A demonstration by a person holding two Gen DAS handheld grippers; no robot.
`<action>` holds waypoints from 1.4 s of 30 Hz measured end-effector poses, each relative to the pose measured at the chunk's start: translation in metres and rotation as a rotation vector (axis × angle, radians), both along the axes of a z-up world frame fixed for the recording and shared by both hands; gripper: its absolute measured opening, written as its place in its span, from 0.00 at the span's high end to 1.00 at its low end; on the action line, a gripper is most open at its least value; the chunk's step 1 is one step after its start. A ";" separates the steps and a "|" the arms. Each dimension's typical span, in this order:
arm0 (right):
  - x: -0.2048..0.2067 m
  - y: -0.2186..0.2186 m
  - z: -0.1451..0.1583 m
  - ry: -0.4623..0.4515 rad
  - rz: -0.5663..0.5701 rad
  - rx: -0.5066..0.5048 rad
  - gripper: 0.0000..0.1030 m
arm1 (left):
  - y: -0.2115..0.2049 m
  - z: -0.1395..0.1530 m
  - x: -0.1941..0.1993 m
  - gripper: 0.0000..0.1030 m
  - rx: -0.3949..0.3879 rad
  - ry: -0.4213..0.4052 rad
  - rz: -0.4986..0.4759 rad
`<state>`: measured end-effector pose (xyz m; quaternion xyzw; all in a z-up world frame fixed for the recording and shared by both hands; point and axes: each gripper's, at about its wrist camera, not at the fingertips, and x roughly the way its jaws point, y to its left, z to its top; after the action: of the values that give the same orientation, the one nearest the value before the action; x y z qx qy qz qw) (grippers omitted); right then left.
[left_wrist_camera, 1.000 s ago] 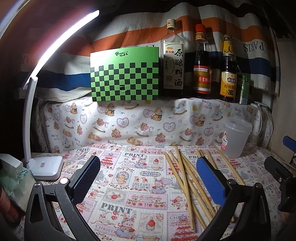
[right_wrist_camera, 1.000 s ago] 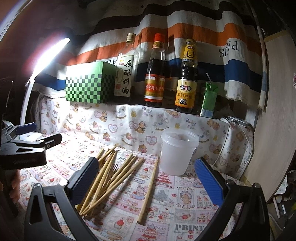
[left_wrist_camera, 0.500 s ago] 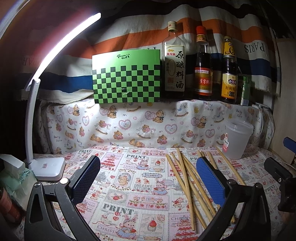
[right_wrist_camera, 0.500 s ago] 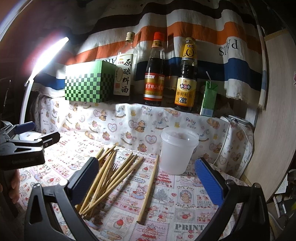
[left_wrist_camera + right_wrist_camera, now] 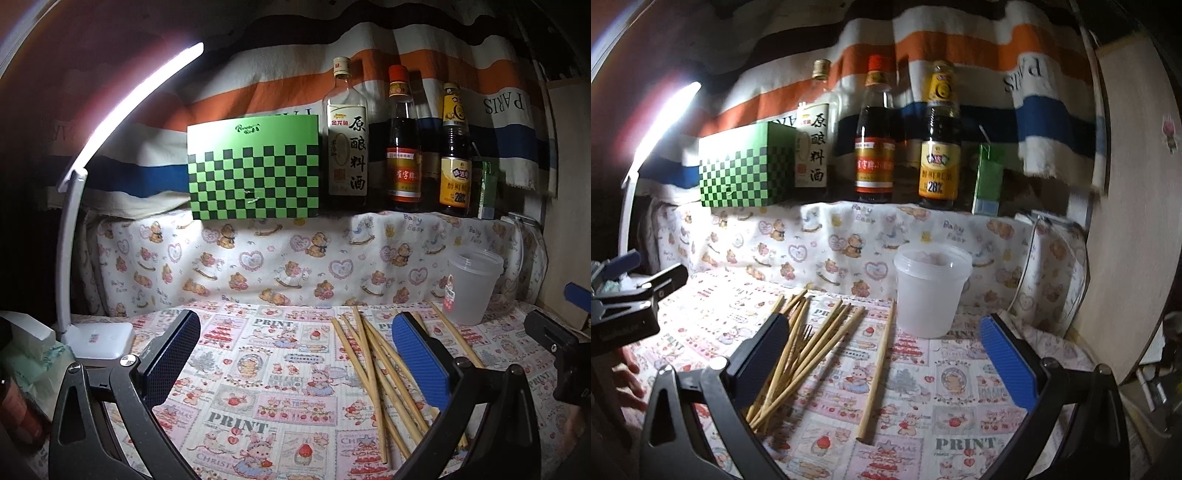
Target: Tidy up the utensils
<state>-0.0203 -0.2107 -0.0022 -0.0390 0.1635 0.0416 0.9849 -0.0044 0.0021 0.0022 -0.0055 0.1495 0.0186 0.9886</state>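
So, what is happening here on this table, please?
A person holds a two-finger gripper in each hand above a patterned tablecloth. Both the left gripper and the right gripper are open and hold nothing. A pile of wooden chopsticks lies loose on the cloth, one single chopstick a little apart from it. An empty translucent plastic cup stands upright just behind them. No chopstick is in the cup yet.

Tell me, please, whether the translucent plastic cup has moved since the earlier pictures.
No. The translucent plastic cup stands by the lone wooden chopstick's far tip, exactly as before; only the camera view shifted slightly.
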 end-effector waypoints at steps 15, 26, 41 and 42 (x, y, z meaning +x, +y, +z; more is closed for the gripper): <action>0.056 -0.012 -0.046 0.548 0.080 0.134 0.81 | 0.007 -0.003 0.001 0.00 -0.012 0.024 0.050; 0.057 0.003 -0.059 0.571 0.051 -0.009 0.83 | 0.012 -0.003 0.004 0.00 -0.018 0.045 0.059; 0.025 -0.020 -0.012 0.245 0.008 0.102 0.94 | -0.008 -0.002 0.003 0.11 0.135 0.052 0.016; 0.020 -0.021 -0.007 0.205 0.010 0.113 0.94 | -0.011 -0.004 0.005 0.17 0.143 0.079 -0.018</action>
<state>-0.0003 -0.2320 -0.0092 0.0201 0.2607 0.0595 0.9634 0.0010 -0.0090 -0.0019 0.0671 0.1866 0.0207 0.9799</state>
